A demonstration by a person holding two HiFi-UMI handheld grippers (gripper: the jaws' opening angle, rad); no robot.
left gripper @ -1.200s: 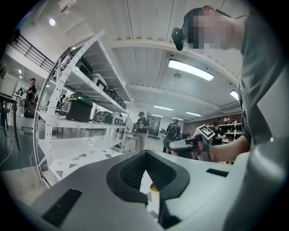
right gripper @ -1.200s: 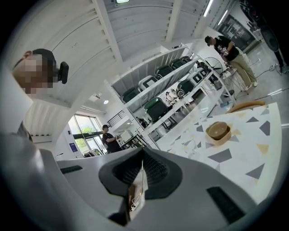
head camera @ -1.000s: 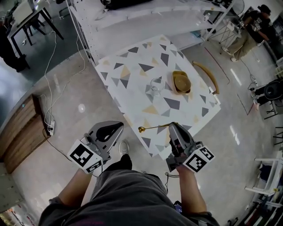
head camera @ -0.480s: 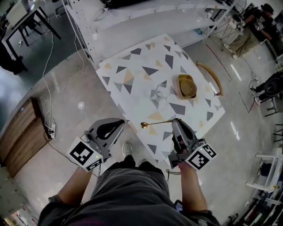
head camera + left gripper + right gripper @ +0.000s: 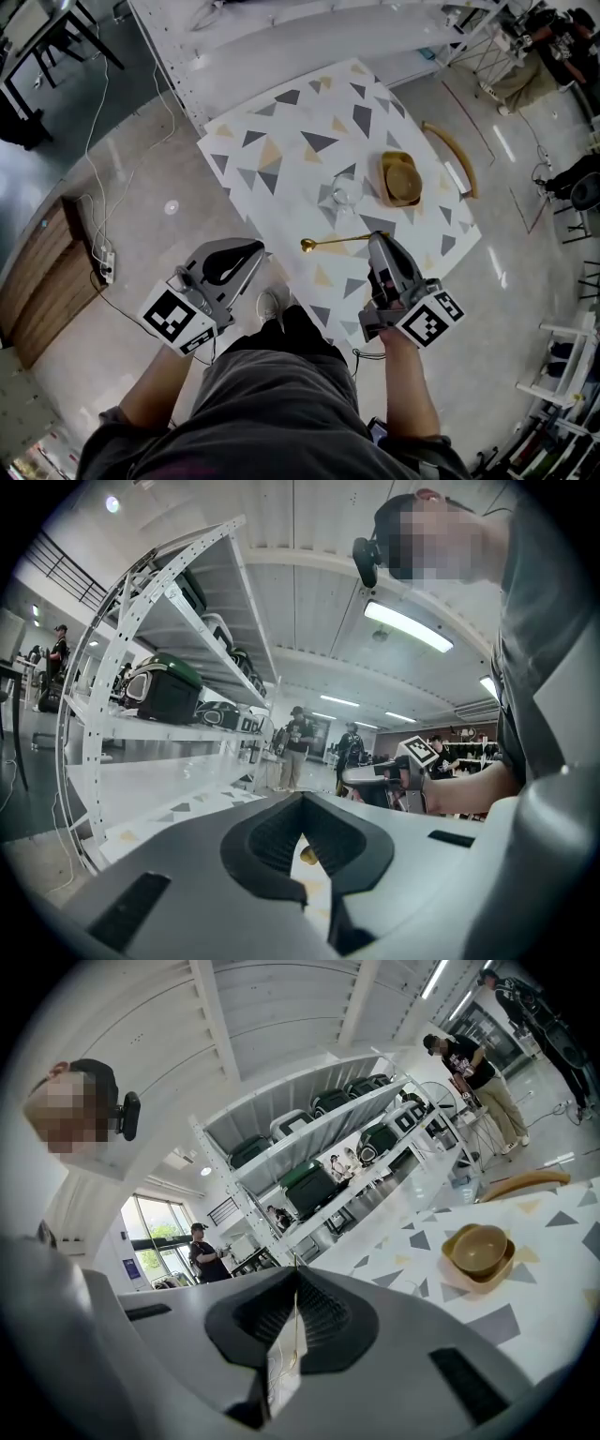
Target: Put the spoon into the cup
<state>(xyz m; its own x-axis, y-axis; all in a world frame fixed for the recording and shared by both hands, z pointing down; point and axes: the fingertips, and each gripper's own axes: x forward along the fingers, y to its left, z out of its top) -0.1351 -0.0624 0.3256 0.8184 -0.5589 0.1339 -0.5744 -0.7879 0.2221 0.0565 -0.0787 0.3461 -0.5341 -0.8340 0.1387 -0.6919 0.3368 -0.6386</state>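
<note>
The right tool [image 5: 378, 239] is clenched on the spoon [image 5: 333, 242] by its handle, the bowl end sticking out to that tool's left above the counter [image 5: 281, 122]. The cup [image 5: 345, 195] stands ahead of the tool's tip, apart from the spoon. The pick-up looks done, while carrying it over and dropping it in remain; the left tool [image 5: 251, 253] is clenched on nothing.

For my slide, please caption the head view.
Right claw holds the gold spoon above the table, short of the cup.

The bench [image 5: 281, 122] is white, scattered with grey, charcoal and tan triangles. The spoon [image 5: 333, 243] is gold. The cup [image 5: 345, 194] is clear glass and the bowl [image 5: 401, 180] is mustard-tan. The left claw [image 5: 251, 249] and right claw [image 5: 379, 238] are grey with black pads.
</note>
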